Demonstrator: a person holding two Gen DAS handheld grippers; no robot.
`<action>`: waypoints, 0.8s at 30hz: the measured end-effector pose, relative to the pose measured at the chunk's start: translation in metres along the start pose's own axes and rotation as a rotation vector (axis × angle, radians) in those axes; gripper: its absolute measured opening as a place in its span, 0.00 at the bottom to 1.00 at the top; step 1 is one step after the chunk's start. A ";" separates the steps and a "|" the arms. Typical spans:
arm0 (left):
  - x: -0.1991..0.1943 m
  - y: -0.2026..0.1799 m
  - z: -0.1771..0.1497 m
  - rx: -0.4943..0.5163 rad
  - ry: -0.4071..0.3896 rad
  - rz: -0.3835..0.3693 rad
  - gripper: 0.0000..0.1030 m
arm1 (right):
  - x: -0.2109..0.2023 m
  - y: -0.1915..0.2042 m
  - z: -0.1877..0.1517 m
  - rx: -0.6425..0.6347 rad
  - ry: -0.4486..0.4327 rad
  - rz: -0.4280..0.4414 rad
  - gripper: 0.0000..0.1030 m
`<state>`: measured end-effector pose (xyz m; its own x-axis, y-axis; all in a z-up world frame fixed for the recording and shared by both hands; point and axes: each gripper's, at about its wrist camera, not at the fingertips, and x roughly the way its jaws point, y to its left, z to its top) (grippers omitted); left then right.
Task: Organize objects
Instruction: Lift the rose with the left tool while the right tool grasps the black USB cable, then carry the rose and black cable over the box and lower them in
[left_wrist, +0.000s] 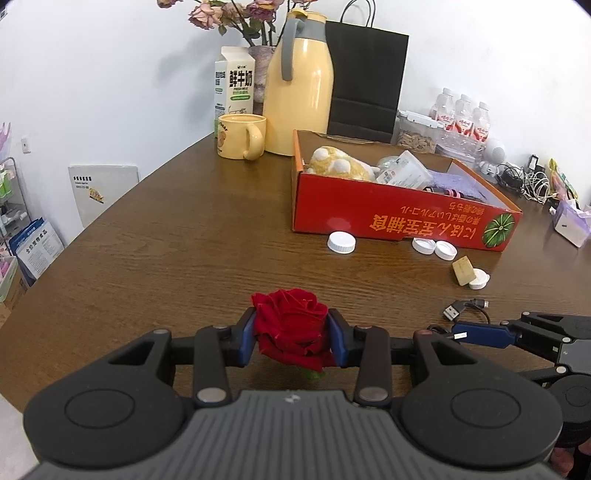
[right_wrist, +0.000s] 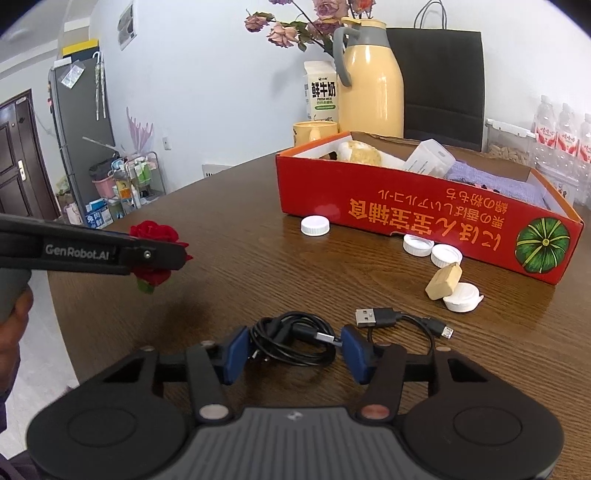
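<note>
My left gripper (left_wrist: 291, 341) is shut on a red rose (left_wrist: 291, 328) and holds it above the wooden table (left_wrist: 166, 240); the rose also shows in the right wrist view (right_wrist: 157, 251). My right gripper (right_wrist: 293, 349) is open around a coiled black cable (right_wrist: 291, 341) lying on the table, pads on both sides, not squeezing it. A short USB cable (right_wrist: 402, 321) lies just right of it. The red cardboard box (left_wrist: 399, 216) holds a plush toy, a white package and a purple cloth.
Several white bottle caps (right_wrist: 314, 225) and a tan block (right_wrist: 443, 282) lie in front of the box (right_wrist: 424, 218). A yellow mug (left_wrist: 242, 136), milk carton, yellow thermos (left_wrist: 299, 85) and black bag stand behind. Water bottles and chargers are at far right.
</note>
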<state>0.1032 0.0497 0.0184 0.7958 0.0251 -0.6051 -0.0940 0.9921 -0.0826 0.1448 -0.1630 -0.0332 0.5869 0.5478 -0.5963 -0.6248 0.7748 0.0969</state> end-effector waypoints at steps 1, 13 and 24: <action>0.001 -0.001 0.001 0.002 0.001 0.002 0.39 | 0.000 -0.001 0.000 0.002 0.000 0.002 0.52; 0.015 -0.019 0.031 0.036 -0.041 -0.019 0.39 | -0.018 -0.024 0.028 -0.008 -0.109 -0.028 0.51; 0.050 -0.059 0.103 0.073 -0.162 -0.075 0.39 | -0.012 -0.086 0.088 -0.006 -0.238 -0.160 0.51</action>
<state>0.2100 0.0047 0.0742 0.8856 -0.0358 -0.4631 0.0080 0.9981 -0.0618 0.2366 -0.2083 0.0362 0.7821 0.4782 -0.3995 -0.5171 0.8558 0.0121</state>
